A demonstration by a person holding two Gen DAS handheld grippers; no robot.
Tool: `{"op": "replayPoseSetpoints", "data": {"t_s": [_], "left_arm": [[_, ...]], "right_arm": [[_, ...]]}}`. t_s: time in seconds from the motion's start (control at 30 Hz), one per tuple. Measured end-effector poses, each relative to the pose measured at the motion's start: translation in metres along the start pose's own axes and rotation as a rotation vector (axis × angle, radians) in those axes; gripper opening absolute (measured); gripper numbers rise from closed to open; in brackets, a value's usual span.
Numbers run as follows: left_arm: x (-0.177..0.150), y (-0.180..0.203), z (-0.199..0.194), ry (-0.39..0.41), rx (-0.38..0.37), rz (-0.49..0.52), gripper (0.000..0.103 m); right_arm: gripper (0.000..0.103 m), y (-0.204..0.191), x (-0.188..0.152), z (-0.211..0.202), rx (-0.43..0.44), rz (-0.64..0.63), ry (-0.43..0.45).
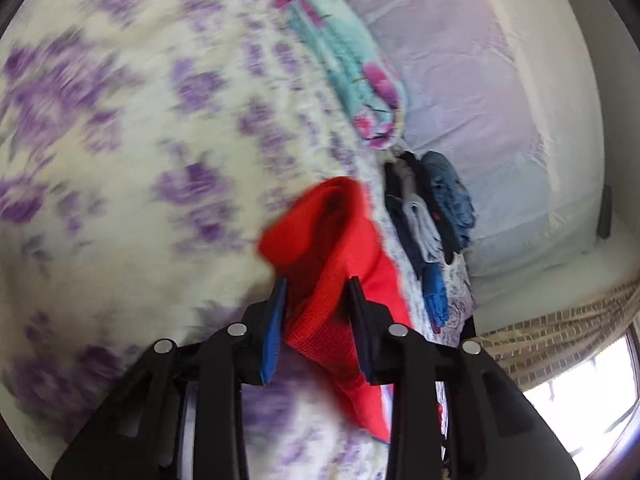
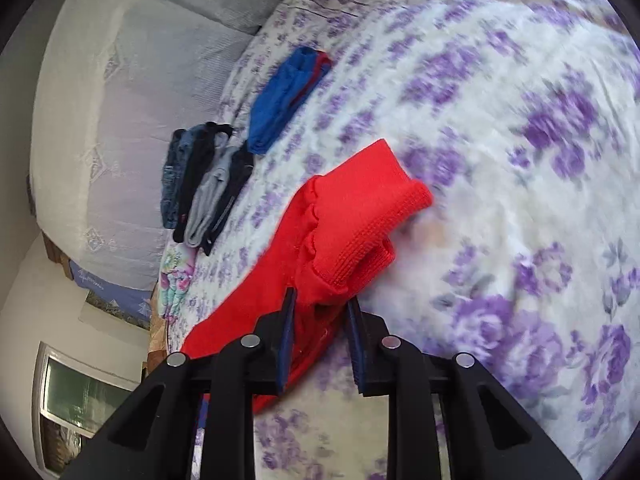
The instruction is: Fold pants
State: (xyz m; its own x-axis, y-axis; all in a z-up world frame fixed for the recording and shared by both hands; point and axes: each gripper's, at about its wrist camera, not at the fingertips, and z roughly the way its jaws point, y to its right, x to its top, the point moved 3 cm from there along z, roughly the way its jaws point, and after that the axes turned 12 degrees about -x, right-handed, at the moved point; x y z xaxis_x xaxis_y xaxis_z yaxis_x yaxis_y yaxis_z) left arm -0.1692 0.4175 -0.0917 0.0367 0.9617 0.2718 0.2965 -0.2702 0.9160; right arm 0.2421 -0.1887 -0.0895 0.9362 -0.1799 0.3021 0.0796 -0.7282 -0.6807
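Note:
The red pants (image 1: 320,236) hang bunched between the blue pads of my left gripper (image 1: 318,300), which is shut on them above the flowered bedspread (image 1: 120,128). In the right wrist view the red pants (image 2: 340,216) lie partly folded on the bedspread (image 2: 520,160), with the ribbed waistband toward the right. My right gripper (image 2: 320,308) is shut on the near edge of the red fabric. Both views are blurred by motion.
A row of folded dark, grey and denim clothes (image 2: 204,188) and a folded blue garment (image 2: 286,96) lie at the bed's edge, also in the left view (image 1: 432,216). A teal and pink blanket (image 1: 352,76) lies beyond. A pale sofa (image 2: 120,100) and a window (image 2: 76,404) are nearby.

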Motion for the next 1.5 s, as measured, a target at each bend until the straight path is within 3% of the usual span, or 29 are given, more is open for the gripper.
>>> {"op": "replayPoseSetpoints", "data": {"t_s": [0.07,0.1,0.13,0.17,0.2,0.27,0.33,0.37,0.47,0.57,0.6,0.63,0.67,0.7,0.77,0.83,0.87,0.9,1.0,1.1,1.2,1.3,1.37,1.5], "left_arm": [[0.001,-0.003,-0.004,-0.011,-0.005,0.003,0.031],[0.003,0.003,-0.012,0.013,0.044,0.039,0.034],[0.006,0.010,-0.022,0.053,0.097,0.081,0.041],[0.009,0.016,-0.034,0.094,0.131,0.124,0.058],[0.011,0.025,-0.049,0.133,0.143,0.166,0.066],[0.014,0.039,-0.066,0.165,0.149,0.219,0.066],[0.005,0.065,-0.059,0.113,0.091,0.298,0.066],[-0.005,0.080,-0.045,0.050,0.054,0.350,0.066],[-0.038,0.110,0.005,-0.103,-0.020,0.482,0.068],[-0.052,0.102,0.049,-0.180,0.075,0.565,0.069],[-0.047,0.085,0.058,-0.186,0.111,0.535,0.065],[-0.041,0.071,0.062,-0.197,0.100,0.489,0.060],[-0.033,0.059,0.058,-0.193,0.077,0.445,0.042],[-0.028,0.052,0.053,-0.196,0.069,0.421,0.027],[-0.021,0.047,0.040,-0.205,0.049,0.360,0.024],[-0.022,0.064,0.028,-0.153,0.070,0.397,0.046],[-0.026,0.079,0.030,-0.141,0.078,0.452,0.067],[-0.035,0.097,0.032,-0.137,0.080,0.528,0.074],[-0.074,0.139,0.068,-0.272,-0.008,0.675,0.083],[-0.119,0.150,0.115,-0.401,0.013,0.764,0.088],[-0.149,0.136,0.151,-0.524,0.014,0.721,0.088],[-0.161,0.124,0.164,-0.529,0.027,0.700,0.093],[-0.168,0.120,0.166,-0.523,0.014,0.738,0.098],[-0.179,0.119,0.170,-0.521,0.049,0.816,0.098]], "right_arm": [[0.024,-0.002,0.000,-0.007,0.001,-0.028,0.002],[0.031,-0.004,-0.001,-0.012,-0.008,-0.031,0.004],[0.035,-0.004,-0.001,-0.019,-0.014,-0.027,0.012],[0.044,-0.003,-0.001,-0.027,-0.022,-0.022,0.025],[0.047,-0.001,-0.001,-0.037,-0.032,-0.017,0.048],[0.047,-0.008,-0.002,-0.058,-0.038,-0.028,0.126],[0.048,-0.044,-0.008,-0.062,0.037,-0.128,0.131],[0.051,-0.063,-0.014,-0.058,0.076,-0.174,0.109],[0.061,-0.135,-0.045,-0.019,0.171,-0.345,-0.024],[0.061,-0.161,-0.077,0.030,0.172,-0.418,-0.169],[0.061,-0.157,-0.081,0.047,0.140,-0.415,-0.205],[0.061,-0.147,-0.081,0.060,0.094,-0.401,-0.225],[0.053,-0.135,-0.079,0.068,0.070,-0.376,-0.242],[0.032,-0.120,-0.073,0.071,0.088,-0.334,-0.263],[0.026,-0.105,-0.061,0.064,0.075,-0.262,-0.271],[0.044,-0.114,-0.045,0.050,0.044,-0.278,-0.218],[0.059,-0.129,-0.039,0.044,0.052,-0.320,-0.181],[0.064,-0.152,-0.035,0.040,0.091,-0.371,-0.165],[0.068,-0.215,-0.026,0.056,0.225,-0.447,-0.226],[0.071,-0.274,-0.028,0.105,0.289,-0.500,-0.350],[0.071,-0.312,-0.038,0.160,0.295,-0.520,-0.510],[0.075,-0.331,-0.050,0.198,0.253,-0.573,-0.609],[0.077,-0.341,-0.056,0.219,0.235,-0.632,-0.671],[0.077,-0.344,-0.065,0.244,0.197,-0.736,-0.779]]}}
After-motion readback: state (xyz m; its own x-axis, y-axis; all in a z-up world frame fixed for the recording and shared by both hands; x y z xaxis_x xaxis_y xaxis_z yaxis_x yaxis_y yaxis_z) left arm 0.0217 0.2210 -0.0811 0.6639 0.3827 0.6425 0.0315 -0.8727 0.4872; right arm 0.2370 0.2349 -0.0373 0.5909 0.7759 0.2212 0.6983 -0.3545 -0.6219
